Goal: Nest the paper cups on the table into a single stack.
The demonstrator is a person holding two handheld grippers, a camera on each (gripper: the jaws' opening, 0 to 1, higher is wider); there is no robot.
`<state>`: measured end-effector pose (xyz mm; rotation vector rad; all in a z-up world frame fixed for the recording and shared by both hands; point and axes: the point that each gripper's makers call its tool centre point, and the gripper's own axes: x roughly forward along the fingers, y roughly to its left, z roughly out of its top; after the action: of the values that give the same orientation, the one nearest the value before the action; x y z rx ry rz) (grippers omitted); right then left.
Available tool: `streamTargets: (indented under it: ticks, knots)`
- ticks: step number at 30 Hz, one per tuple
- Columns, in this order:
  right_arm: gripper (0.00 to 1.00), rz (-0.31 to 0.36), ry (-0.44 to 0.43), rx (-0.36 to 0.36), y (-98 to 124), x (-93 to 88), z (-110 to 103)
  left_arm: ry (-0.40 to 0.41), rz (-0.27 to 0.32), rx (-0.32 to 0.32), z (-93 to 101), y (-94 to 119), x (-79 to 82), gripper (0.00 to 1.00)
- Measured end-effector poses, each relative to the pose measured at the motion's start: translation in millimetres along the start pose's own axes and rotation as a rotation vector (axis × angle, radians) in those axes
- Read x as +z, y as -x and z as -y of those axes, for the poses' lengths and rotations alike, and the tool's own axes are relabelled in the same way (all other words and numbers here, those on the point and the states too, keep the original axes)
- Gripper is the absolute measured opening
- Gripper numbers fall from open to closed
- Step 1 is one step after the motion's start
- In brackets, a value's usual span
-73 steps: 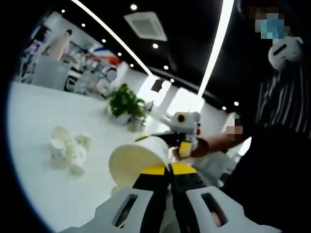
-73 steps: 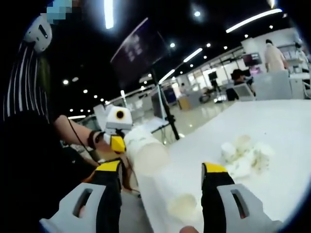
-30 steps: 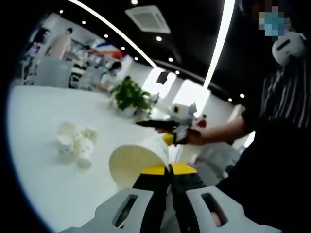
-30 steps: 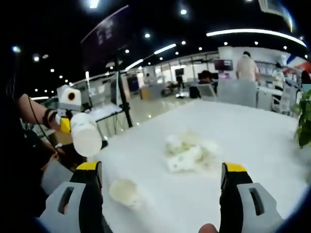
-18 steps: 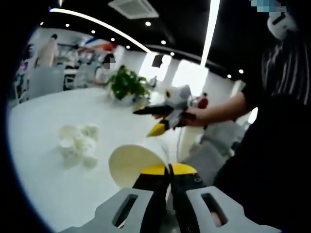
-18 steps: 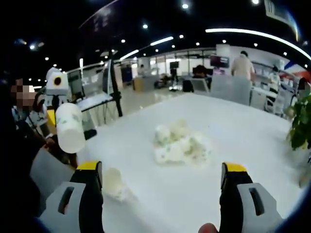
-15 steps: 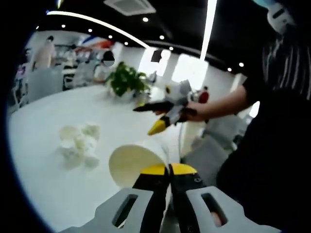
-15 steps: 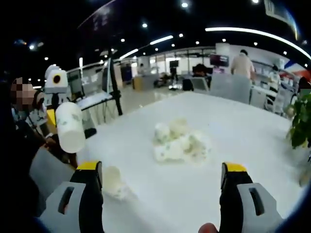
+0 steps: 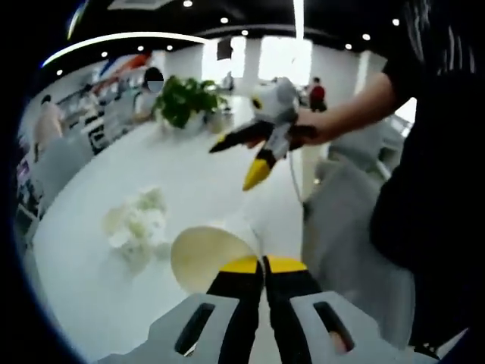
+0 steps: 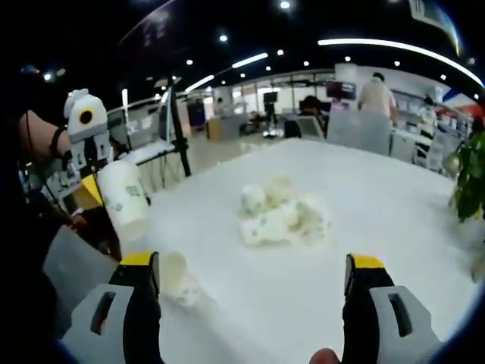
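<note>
- A big white table (image 10: 394, 205) is seen in both views, with an office hall of desks and ceiling lights behind it.
- A person in a dark striped top (image 9: 447, 114) is seen at 3 o'clock in the left gripper view, the bare forearm stretched out level toward 10 o'clock over the table edge.
- At the end of that forearm the right gripper (image 9: 239, 155) is held, its yellow-tipped jaws spread wide apart with nothing between them, one pointing to 9 o'clock and the other drooping to 7 o'clock. In its own view the jaws come up at 7 and 5 o'clock, well apart.
- The left gripper (image 9: 263, 267) has its jaws pressed together on the rim of a paper cup (image 9: 203, 258), whose open mouth is turned toward the camera at roughly 7 o'clock of that view.
- In the right gripper view the same gripper (image 10: 92, 186) is seen at 9 o'clock, raised beside the table edge, with the held cup (image 10: 125, 201) hanging below it, green print on its side.
- A pile of loose cups (image 10: 282, 214) is lying near the table's middle, some on their sides, touching each other.
- One lone cup (image 10: 178, 279) is tipped on its side at 7 o'clock, just beside the right gripper's jaw and well apart from the pile.
- A potted plant (image 9: 186, 98) is spotted at 11 o'clock in the left gripper view.
</note>
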<state>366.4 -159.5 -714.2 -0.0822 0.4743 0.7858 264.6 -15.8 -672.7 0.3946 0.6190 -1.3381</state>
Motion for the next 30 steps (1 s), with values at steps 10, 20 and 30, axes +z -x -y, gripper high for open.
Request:
streamTargets:
  ticks: [10, 20, 30]
  knots:
    - [1.00, -0.030, -0.023, -0.020, 2.5, -14.2, 10.9, -0.058, -0.076, -0.006, -4.0, -16.3, 1.6, 0.00]
    - [1.00, -0.010, -0.064, -0.030, 2.6, -18.4, 15.0, -0.116, -0.217, -0.024, -4.2, -34.8, -17.9, 0.00]
    - [1.00, -0.014, -0.075, -0.032, 1.6, -22.8, 19.8, -0.195, -0.294, -0.031, -8.3, -46.7, -24.5, 0.00]
